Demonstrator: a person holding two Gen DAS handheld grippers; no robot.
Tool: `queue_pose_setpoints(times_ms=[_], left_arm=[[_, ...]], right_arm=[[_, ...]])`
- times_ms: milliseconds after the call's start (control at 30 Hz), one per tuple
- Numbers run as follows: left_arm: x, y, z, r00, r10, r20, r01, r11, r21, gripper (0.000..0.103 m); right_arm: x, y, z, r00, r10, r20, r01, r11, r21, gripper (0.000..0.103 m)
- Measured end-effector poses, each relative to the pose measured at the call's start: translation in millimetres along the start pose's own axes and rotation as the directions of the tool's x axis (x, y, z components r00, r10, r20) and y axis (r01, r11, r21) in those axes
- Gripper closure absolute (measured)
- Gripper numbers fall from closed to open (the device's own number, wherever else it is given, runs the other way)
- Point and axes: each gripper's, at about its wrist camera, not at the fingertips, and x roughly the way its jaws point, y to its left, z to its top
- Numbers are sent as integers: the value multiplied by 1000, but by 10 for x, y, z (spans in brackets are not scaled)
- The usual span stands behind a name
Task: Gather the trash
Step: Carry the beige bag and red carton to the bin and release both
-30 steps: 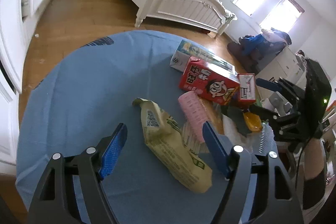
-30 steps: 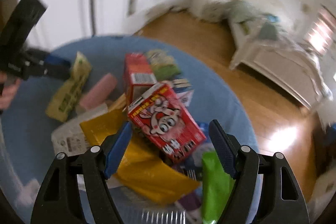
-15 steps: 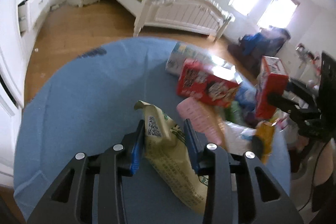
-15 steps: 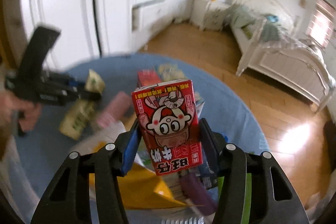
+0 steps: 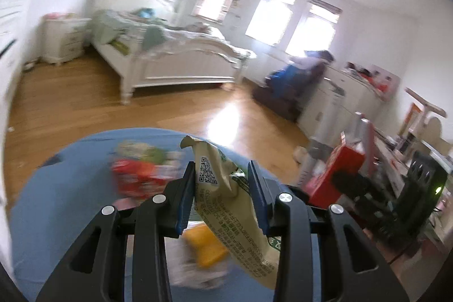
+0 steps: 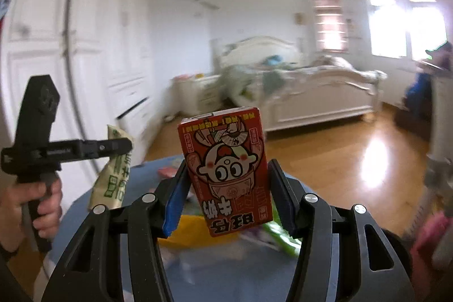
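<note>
up off the blue table, both grippers carry trash. the left gripper has its blue pads pressed on a crumpled beige snack wrapper, which hangs tilted between them, its qr code facing the camera and its lower end drooping below the fingers. the right gripper clamps a red milk carton upright by its sides, cartoon face toward the lens, printed characters upside down. from the right wrist view, a hand at the left edge holds the other gripper's handle, the wrapper dangling from its tip. below, blurred, a yellow packet and another red box lie on the table, a green wrapper beside them.
</note>
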Motion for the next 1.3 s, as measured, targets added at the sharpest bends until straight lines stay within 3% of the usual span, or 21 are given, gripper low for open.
queue_pose_setpoints(times_ms=[200,367,500,767,1033,1300], left_arm=[[709,-729,7,986,-148,-76,154,986,69,66],[1231,-1203,-179,963,-215,-159,233,968,99,66],[1724,-1396,-275,943,-229,-243,256,963,82,66],[2266,-1622,-510,917,-208,-339,261,958,117,66],[2567,-1653,-572,909,-177,-378,239,963,124,66],[2735,-1776,-635,902,-152,-405,230,962,149,64]], right_arm=[[-154,-582,-269,979,-205,-15,206,978,27,48],[-233,-993,-542,932,-358,-54,359,933,-6,48],[-214,-1307,-781,908,-405,-106,408,913,12,48],[-194,-1764,-1251,875,-440,-203,456,889,39,48],[-106,-2023,-1459,867,-432,-249,460,885,69,48],[-35,-2031,-1506,864,-421,-276,456,887,74,47]])
